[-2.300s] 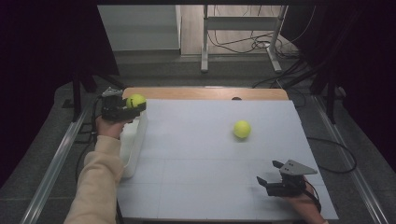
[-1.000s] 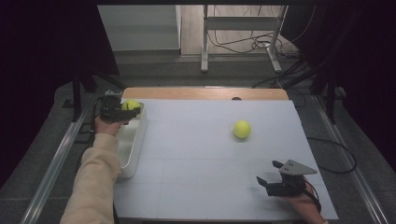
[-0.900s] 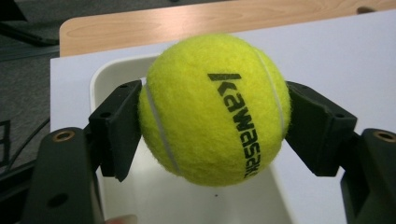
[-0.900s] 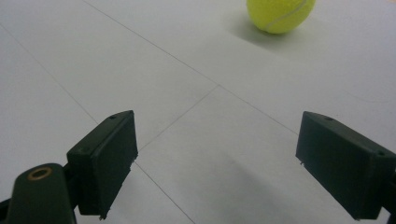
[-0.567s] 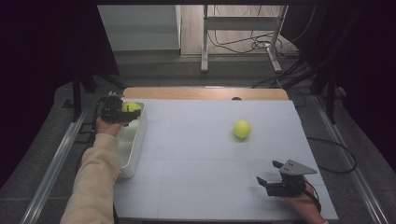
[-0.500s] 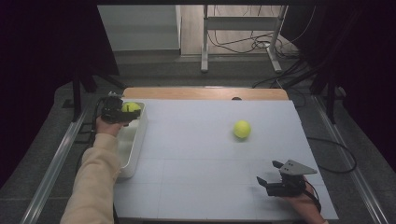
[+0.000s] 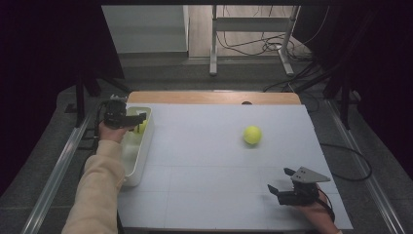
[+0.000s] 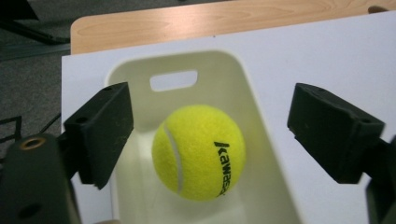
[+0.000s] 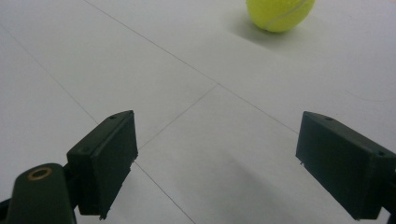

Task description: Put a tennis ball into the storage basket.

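A yellow tennis ball [image 8: 198,151] lies in the far end of a white bin [image 8: 233,74] at the table's left edge. My left gripper [image 7: 139,117] hovers over it; its jaws have just been opening, and in the left gripper view they stand apart with a gap on each side of the ball, so the gripper [image 8: 210,100] is open. In the high view the same ball [image 7: 141,127] peeks out under that gripper. A second tennis ball [image 7: 252,135] rests on the white mat, right of centre. Near the front right, my right gripper [image 7: 278,179] is open and holds nothing, with that ball [image 9: 279,13] far ahead of it.
The bin [image 7: 141,156] runs along the left edge of the white mat [image 7: 204,161], and a strip of bare wooden tabletop [image 7: 214,97] lies behind. Metal rails flank the table, and cables cover the floor beyond.
My left gripper came down into the bin with the ball, then its jaws spread and let the ball go. The right gripper and the other ball stayed put.
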Demonstrator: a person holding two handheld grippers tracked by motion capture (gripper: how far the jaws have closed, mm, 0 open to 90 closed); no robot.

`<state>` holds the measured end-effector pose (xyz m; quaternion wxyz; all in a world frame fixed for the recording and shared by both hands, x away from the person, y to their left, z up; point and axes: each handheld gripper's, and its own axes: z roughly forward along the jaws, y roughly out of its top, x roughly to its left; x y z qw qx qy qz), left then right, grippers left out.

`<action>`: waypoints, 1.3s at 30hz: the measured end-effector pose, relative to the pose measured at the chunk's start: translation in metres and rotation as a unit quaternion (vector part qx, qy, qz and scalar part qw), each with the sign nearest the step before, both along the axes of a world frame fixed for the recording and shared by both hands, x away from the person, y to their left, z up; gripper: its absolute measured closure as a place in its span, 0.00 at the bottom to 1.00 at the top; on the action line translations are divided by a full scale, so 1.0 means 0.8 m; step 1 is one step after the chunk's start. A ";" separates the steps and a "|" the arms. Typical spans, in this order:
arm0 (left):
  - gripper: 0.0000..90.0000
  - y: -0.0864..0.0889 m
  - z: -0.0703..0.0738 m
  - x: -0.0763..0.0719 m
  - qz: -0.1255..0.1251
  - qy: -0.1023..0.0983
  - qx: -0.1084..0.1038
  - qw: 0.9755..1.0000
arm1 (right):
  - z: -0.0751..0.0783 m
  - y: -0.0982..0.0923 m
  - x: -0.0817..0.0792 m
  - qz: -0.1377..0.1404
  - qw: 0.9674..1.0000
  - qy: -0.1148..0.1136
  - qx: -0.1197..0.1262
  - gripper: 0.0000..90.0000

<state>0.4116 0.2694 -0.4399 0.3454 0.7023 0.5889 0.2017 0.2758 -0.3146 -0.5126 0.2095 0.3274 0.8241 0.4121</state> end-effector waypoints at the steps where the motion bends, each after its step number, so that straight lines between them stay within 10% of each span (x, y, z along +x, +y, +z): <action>1: 0.15 -0.001 0.002 -0.002 -0.002 -0.005 0.001 1.000 | 0.000 0.000 0.000 0.000 1.000 0.000 0.001 0.14; 16: 0.16 -0.027 0.023 -0.033 -0.058 -0.057 -0.017 0.997 | 0.000 0.000 0.000 -0.002 1.000 -0.001 0.001 0.15; 39: 0.16 -0.074 0.038 -0.071 -0.134 -0.110 -0.045 0.984 | 0.000 -0.001 -0.001 -0.002 1.000 -0.001 0.001 0.14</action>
